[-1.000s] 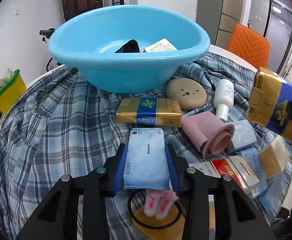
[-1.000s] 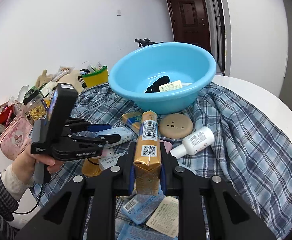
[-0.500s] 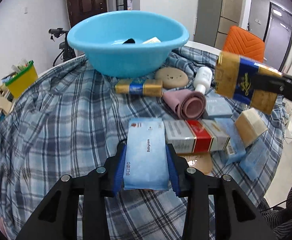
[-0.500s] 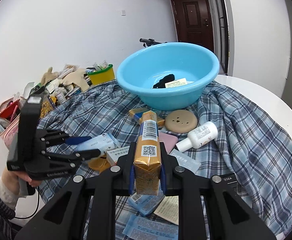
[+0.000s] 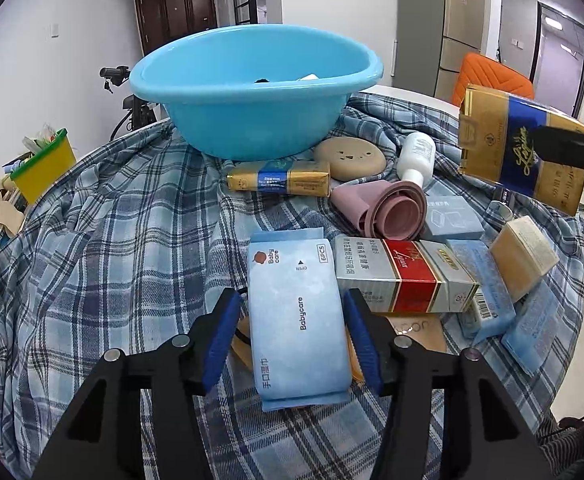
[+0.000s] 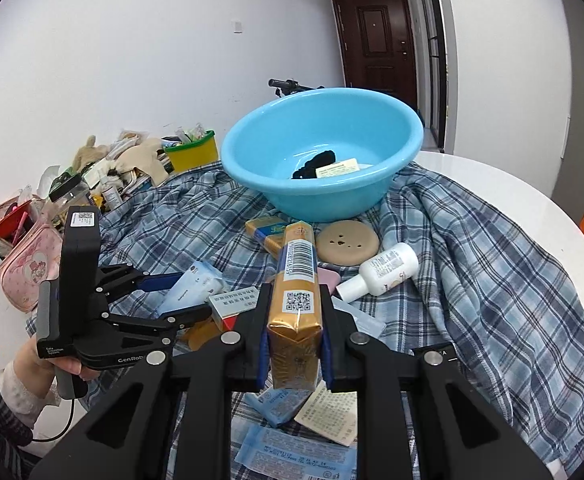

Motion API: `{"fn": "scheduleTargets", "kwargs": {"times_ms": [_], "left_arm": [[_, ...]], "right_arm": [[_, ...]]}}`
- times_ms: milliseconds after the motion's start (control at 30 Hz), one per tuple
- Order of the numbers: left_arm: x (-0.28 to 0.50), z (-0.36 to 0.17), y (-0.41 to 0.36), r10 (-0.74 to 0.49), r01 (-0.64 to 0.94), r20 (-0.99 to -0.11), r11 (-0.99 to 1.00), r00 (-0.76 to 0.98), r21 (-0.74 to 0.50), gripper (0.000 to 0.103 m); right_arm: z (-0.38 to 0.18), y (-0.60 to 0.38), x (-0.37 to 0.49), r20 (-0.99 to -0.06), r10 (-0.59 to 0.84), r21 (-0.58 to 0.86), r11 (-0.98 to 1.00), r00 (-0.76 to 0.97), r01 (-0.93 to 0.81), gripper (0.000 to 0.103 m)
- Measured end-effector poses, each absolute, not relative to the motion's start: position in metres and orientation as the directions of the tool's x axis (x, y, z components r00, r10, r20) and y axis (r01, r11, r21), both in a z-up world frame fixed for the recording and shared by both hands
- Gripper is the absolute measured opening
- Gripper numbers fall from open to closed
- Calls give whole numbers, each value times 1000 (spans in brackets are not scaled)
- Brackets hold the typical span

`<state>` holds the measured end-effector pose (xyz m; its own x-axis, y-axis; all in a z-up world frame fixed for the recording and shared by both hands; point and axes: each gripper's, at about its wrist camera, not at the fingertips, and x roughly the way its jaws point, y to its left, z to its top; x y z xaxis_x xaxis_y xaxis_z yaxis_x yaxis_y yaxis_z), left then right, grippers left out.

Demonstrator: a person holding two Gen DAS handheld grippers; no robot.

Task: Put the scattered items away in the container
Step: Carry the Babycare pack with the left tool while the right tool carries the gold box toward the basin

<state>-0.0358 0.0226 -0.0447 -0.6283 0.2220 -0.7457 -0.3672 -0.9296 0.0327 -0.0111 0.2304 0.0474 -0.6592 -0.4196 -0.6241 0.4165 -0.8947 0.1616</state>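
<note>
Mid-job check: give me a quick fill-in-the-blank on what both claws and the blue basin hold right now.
1. The right claw is shut on the ___ foil packet.
2. The left claw stands ___ around the pale blue Babycare wipes pack.
3. The round light-blue plastic basin holds a pale card and a small ___ item.
Missing words: gold; open; black.

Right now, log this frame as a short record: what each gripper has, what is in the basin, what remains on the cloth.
left gripper: open, fingers either side of the blue wipes pack
right gripper: shut on gold packet
basin: holds a black item and a card
on the cloth: second gold packet, round tan disc, white bottle, pink roll, red and silver box
</note>
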Motion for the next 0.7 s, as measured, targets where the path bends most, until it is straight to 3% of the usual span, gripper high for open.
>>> {"fn": "scheduleTargets", "kwargs": {"times_ms": [67, 100, 267, 533, 700], "left_arm": [[-35, -46, 24, 211, -367, -744, -929, -634, 49, 52], [-34, -47, 25, 205, -366, -748, -929, -632, 54, 39], [-23, -32, 28, 140, -316, -701, -940, -699, 128, 38], [-20, -7, 14, 121, -171, -638, -985, -761, 18, 38], [-14, 0, 21, 87, -117, -614, -993, -784, 10, 38]], "right_arm": [[45, 230, -13, -627, -420, 164, -895, -656, 415, 18], [45, 229, -13, -628, -420, 165, -895, -655, 415, 18], [46, 229, -12, -619, -421, 168, -896, -663, 412, 18], [44, 229, -7, -600, -296, 75, -946, -743, 316, 18], [45, 229, -1, -573, -218, 24, -968, -790, 249, 18]]}}
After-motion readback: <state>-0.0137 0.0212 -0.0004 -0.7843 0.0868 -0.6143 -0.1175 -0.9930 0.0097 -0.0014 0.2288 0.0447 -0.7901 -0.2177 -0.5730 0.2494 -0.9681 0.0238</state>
